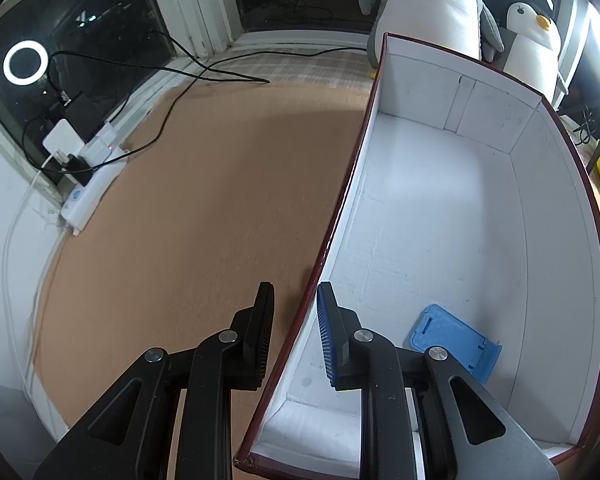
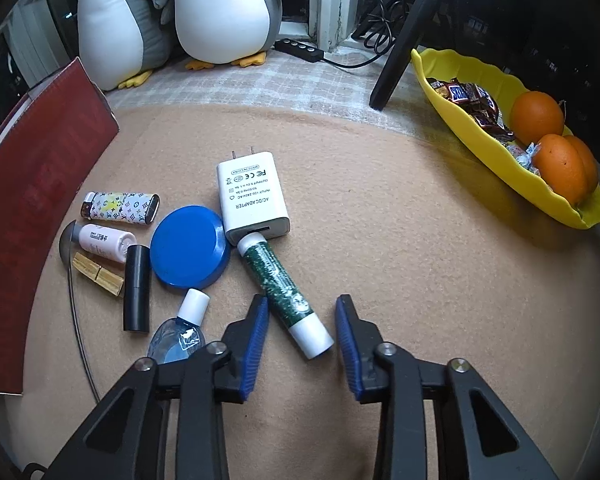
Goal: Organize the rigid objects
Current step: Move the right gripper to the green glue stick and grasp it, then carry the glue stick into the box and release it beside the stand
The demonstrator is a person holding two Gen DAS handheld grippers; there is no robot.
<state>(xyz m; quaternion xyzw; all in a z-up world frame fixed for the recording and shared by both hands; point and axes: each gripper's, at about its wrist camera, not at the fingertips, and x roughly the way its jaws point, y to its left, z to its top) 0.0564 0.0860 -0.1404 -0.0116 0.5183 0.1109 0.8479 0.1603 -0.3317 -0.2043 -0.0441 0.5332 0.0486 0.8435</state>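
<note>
Clear bottle (image 2: 178, 334) btm hidden behind right fingers (image 2: 256, 336); blue stand (image 1: 456, 340) partly behind left fingers (image 1: 332, 336).

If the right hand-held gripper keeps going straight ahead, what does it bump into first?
Probably the green glue stick: its white end lies between the open fingers of the right hand-held gripper. Just beyond it sits the white charger. Depth is hard to judge.

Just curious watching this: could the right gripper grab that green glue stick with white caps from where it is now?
Probably yes. The right gripper is open, and the green glue stick with white caps lies on the mat with its near end between the fingers, nothing covering it.
</note>
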